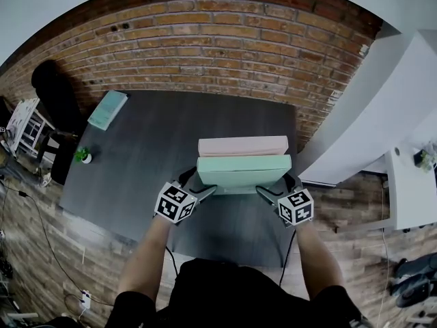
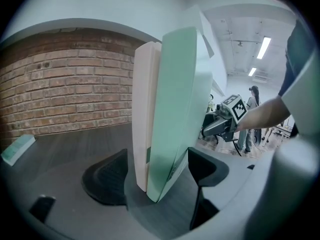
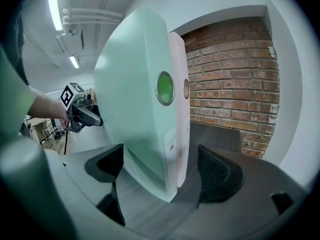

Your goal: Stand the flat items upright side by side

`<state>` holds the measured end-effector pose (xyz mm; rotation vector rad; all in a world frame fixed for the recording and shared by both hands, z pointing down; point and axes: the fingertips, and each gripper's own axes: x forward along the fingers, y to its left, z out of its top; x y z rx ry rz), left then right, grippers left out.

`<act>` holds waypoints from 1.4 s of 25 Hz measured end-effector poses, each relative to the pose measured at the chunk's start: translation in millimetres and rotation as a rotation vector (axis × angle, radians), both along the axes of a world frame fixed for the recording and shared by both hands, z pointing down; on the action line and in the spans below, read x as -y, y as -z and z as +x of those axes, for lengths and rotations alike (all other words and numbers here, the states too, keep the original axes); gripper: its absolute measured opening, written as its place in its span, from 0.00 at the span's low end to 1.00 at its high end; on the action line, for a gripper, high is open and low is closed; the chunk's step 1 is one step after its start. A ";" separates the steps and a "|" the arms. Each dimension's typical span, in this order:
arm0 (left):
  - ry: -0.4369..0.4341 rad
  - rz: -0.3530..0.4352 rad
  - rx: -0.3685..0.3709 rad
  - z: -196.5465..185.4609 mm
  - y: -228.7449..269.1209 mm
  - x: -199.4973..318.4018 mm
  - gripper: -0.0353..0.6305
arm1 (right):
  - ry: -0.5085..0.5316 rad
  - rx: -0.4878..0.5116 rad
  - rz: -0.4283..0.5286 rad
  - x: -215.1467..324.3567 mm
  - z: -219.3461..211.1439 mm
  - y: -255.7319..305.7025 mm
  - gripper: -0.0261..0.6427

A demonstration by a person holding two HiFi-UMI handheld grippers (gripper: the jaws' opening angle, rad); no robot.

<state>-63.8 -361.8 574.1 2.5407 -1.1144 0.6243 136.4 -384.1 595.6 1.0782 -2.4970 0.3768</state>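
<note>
Left gripper [image 1: 202,193] and right gripper [image 1: 268,193], jaws apart, bracket the upright green box [image 1: 244,169] and pink box [image 1: 242,145]; squaring them warrants even, gentle pressure.

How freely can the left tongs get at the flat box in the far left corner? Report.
Probably yes: the left tongs stand open around the ends of the green box and pink box, pressing neither, and bare table lies between them and the flat box.

Potted plant [image 1: 82,155], brick wall [image 1: 225,53]
</note>
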 end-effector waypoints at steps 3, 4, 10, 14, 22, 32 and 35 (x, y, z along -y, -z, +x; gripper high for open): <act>-0.001 -0.003 -0.007 -1.4 -1.0 1.8 0.65 | -0.003 0.000 -0.009 1.8 0.0 -3.1 0.75; -0.001 -0.004 -0.009 -2.0 -1.1 2.7 0.65 | -0.003 0.000 -0.012 2.7 0.0 -3.7 0.75; -0.003 -0.011 -0.013 -2.2 -3.8 3.8 0.65 | -0.002 0.004 -0.023 4.9 -0.1 -6.7 0.75; -0.006 -0.013 -0.010 -2.4 -3.7 2.5 0.65 | 0.004 0.013 -0.026 4.3 -1.8 -6.5 0.75; -0.005 -0.018 -0.009 -3.0 -5.6 -1.9 0.65 | 0.011 0.018 -0.027 -1.1 -0.4 -7.2 0.75; -0.003 -0.017 -0.006 -3.9 -4.8 -4.3 0.65 | 0.008 0.021 -0.027 -4.9 2.5 -6.5 0.75; -0.002 -0.017 -0.004 -4.1 -5.3 -5.1 0.65 | 0.008 0.020 -0.027 -5.3 3.1 -6.9 0.75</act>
